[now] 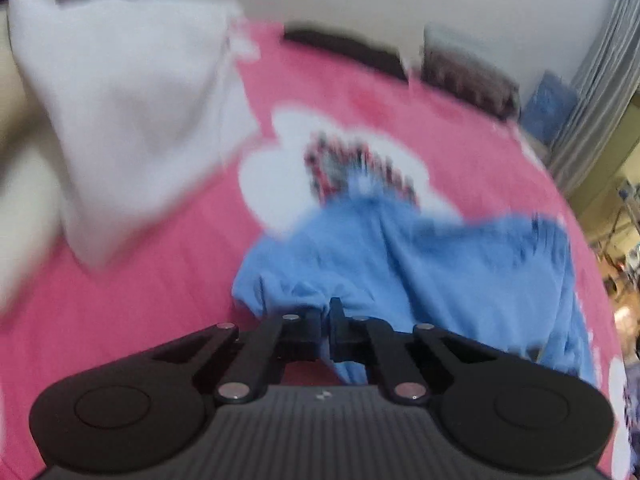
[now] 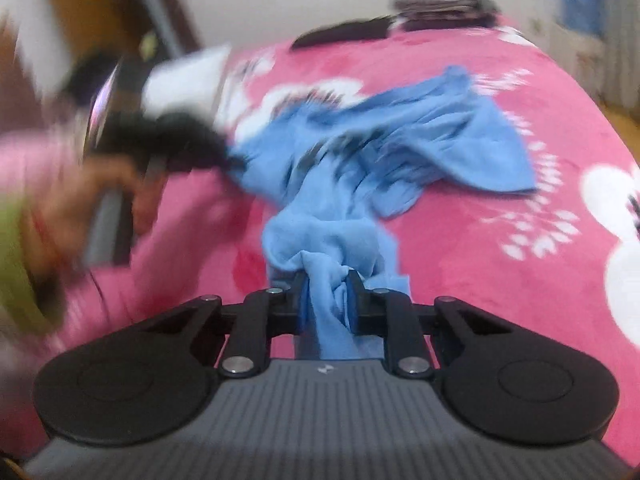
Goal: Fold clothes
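A crumpled blue garment (image 2: 384, 136) is spread on the pink bed (image 2: 520, 288). One bunched edge is clamped by the right hand-held gripper (image 2: 328, 296), another by the left hand-held gripper (image 1: 326, 330), its jaws nearly together. A white cloth (image 1: 132, 112) is blurred.

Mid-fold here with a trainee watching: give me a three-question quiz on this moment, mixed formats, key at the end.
1. True or false: the right gripper has blue cloth bunched between its fingers.
2. Multiple choice: the blue garment lies A) flat and smoothed, B) crumpled and stretched between both grippers, C) folded in a neat square.
3. Fill in: the bedcover under the garment is ____ with white flower prints.

Key: 1 true. 2 B; the left gripper also pinches a blue edge. 3 pink.
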The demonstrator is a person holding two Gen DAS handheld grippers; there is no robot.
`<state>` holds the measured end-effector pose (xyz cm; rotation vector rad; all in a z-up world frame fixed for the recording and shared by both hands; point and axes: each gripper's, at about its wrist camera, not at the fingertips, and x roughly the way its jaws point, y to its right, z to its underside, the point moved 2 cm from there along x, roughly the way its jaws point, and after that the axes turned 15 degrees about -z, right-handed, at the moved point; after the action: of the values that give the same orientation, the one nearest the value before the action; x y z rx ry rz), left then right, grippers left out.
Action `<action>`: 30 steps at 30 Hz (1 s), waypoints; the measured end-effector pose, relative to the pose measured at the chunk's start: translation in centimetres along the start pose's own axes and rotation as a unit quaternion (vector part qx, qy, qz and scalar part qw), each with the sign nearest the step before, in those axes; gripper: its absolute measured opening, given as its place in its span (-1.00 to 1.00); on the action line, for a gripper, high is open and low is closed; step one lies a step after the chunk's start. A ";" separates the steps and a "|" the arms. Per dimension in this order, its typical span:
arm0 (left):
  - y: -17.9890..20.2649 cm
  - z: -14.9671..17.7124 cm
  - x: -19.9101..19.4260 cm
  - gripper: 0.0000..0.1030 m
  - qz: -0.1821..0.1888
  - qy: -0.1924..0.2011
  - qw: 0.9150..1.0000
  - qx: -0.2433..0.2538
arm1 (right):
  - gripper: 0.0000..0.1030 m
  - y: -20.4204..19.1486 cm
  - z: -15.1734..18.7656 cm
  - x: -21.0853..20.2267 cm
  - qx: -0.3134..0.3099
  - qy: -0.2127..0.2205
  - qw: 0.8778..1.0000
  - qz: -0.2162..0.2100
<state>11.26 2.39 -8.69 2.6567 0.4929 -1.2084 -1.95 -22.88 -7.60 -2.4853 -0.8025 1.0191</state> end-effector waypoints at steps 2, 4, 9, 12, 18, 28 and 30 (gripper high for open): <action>-0.6 -2.2 -0.7 -0.92 -0.019 0.035 0.999 -0.004 | -0.68 1.2 -0.9 -2.3 0.048 0.036 0.998 -0.014; -1.0 -4.3 -0.8 -0.92 -0.037 0.060 0.997 -0.008 | -0.68 2.4 -1.5 -3.9 0.091 0.066 0.993 -0.029; -0.8 -5.5 1.8 -0.89 -0.068 0.047 0.996 0.021 | -0.69 5.3 -1.0 -4.2 0.187 0.098 0.976 -0.057; -0.4 -5.4 3.9 -0.60 -0.083 0.023 0.995 0.046 | -0.68 6.4 0.1 -2.6 0.220 0.087 0.970 -0.062; -1.1 -2.7 2.0 0.08 -0.089 0.039 0.994 0.047 | -0.56 6.0 1.6 0.6 0.229 0.013 0.970 -0.084; 5.5 5.5 -6.8 0.36 0.130 0.052 0.967 0.215 | 0.27 9.7 -3.9 -3.5 0.213 0.116 0.969 -0.050; 6.8 7.2 -8.6 0.36 0.174 0.054 0.951 0.248 | 0.28 12.8 -4.8 -2.2 0.253 0.114 0.961 -0.013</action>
<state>3.47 -8.02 -6.71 3.0470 -0.3099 -1.2003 5.03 -34.71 -9.52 -2.0905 -0.4336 0.7861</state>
